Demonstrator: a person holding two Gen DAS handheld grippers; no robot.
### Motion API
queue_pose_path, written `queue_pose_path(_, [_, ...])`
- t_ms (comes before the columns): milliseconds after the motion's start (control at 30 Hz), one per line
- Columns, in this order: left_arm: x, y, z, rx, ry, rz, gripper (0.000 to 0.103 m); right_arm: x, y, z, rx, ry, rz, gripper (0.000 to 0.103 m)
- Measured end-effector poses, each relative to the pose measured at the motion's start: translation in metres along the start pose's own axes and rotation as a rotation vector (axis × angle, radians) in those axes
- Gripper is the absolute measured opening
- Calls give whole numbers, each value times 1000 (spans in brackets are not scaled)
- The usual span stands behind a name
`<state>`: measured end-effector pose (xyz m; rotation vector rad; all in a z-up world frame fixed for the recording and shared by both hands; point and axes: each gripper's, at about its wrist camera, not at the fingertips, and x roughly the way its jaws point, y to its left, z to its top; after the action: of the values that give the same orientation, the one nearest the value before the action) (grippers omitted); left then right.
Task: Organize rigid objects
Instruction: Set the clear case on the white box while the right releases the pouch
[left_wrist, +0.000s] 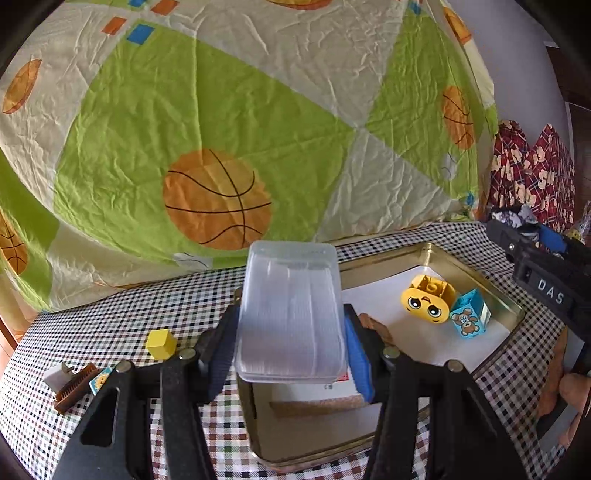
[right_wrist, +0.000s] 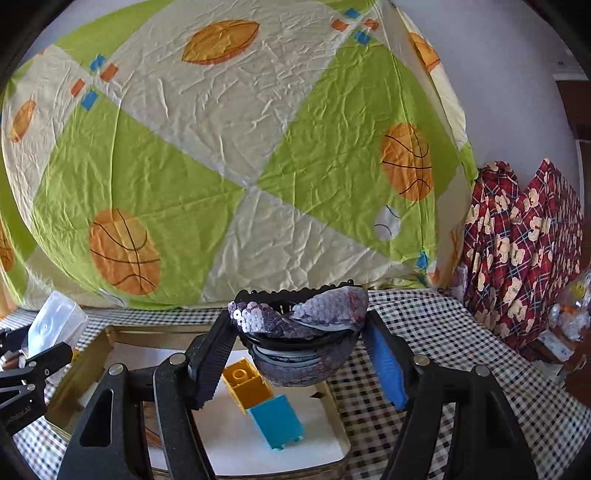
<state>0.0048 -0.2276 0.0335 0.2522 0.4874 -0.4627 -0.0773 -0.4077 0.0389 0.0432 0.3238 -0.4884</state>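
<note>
Here the left claw (left_wrist: 290, 332) clamps one clear box (left_wrist: 290, 310) by its sides, lifted over the tin (left_wrist: 476, 277), likely to drop in; the right claw (right_wrist: 297, 347) pinches one sequin hairband (right_wrist: 299, 321) above it too. Inside lie two bricks, yellow (left_wrist: 428, 297) and blue (left_wrist: 469, 314); one yellow cube (left_wrist: 160, 343) and one comb (left_wrist: 74, 387) wait on the counter (left_wrist: 110, 321)

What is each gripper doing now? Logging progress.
Left gripper: shut on clear plastic box.
Right gripper: shut on sequined hair clip.
</note>
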Motion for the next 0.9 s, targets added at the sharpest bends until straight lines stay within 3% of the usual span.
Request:
queue_pose_path(300, [23, -17, 0, -12, 37, -6, 54, 14, 7, -5, -15, 61, 58, 72])
queue_pose_path(900, [49, -16, -1, -28, 87, -5, 54, 32, 26, -14, -62, 133, 71, 72])
